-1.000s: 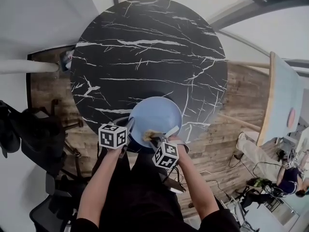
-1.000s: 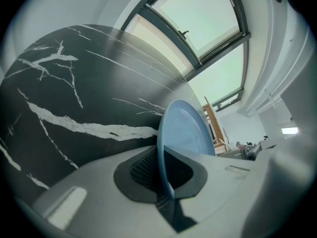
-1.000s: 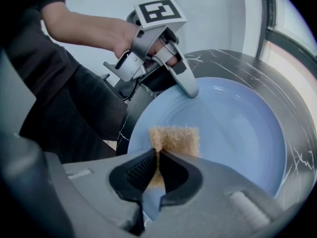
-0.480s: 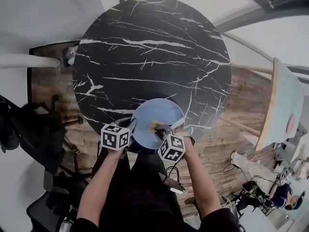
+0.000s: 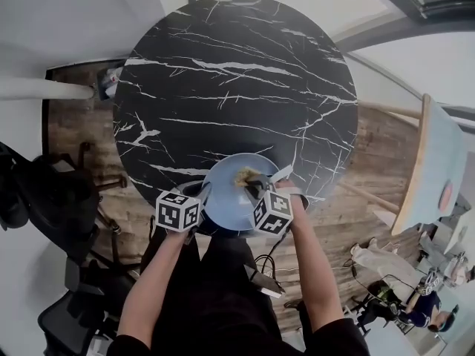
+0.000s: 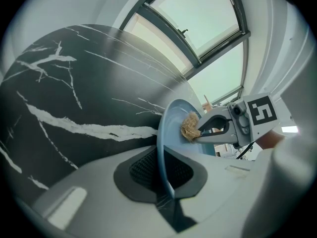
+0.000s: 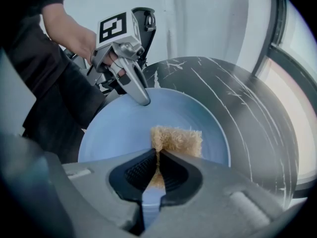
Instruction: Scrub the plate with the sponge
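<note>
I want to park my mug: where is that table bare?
The round black marble table is bare everywhere beyond the pale blue plate, out to its far rim. Crowded: the near edge, where the left gripper clamps the plate's rim and the right gripper holds a tan sponge on it.

Round black marble table (image 5: 223, 73), wood plank floor (image 5: 371, 162), white wall (image 5: 59, 21), large window (image 6: 208, 19)

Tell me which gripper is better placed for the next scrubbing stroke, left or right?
Right. The right gripper has its fingers shut on the tan fibrous sponge, which lies against the light blue round plate. The left gripper is clamped on the plate's rim, so it should probably steady it.
</note>
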Demonstrator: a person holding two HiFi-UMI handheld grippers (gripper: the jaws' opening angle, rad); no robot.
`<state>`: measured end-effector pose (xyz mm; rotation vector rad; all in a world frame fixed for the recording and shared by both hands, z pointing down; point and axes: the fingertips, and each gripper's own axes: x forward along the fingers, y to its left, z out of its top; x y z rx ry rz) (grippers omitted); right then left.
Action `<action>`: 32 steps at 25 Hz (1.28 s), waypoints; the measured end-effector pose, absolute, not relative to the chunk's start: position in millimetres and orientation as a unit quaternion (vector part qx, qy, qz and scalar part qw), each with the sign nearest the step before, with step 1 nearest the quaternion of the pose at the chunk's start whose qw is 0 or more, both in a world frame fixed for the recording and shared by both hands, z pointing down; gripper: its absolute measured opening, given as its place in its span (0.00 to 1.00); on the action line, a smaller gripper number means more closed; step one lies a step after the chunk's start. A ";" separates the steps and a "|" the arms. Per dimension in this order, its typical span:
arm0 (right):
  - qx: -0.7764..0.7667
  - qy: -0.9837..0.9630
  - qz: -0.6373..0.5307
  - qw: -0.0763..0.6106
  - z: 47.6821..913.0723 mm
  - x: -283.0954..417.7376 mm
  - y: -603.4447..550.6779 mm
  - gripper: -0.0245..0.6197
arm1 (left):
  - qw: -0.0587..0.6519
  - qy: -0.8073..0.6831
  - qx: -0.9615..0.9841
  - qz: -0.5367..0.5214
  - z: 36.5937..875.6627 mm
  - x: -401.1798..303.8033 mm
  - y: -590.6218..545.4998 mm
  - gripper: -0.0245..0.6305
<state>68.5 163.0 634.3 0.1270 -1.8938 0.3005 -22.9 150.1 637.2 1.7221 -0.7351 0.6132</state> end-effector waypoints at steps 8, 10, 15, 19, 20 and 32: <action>0.088 -0.809 0.043 0.580 628.2 76.6 120.6 0.07 | 0.556 -0.312 0.727 0.256 637.8 -21.6 150.0 0.07; 0.091 -0.819 0.025 0.566 622.4 73.6 114.8 0.07 | 0.559 -0.312 0.726 0.253 638.0 -21.5 150.4 0.07; 0.085 -0.794 -0.051 0.600 635.5 82.6 114.8 0.07 | 0.567 -0.319 0.719 0.244 637.7 -21.6 151.2 0.07; 0.107 -0.787 -0.043 0.606 637.1 90.3 117.3 0.07 | 0.573 -0.327 0.714 0.236 638.5 -23.2 149.8 0.06; 0.113 -0.787 -0.037 0.606 637.2 93.1 119.5 0.07 | 0.574 -0.330 0.712 0.234 638.7 -23.7 150.0 0.06; 0.165 -0.774 0.028 0.610 637.0 117.5 156.8 0.07 | 0.582 -0.343 0.703 0.223 639.3 -24.4 149.0 0.07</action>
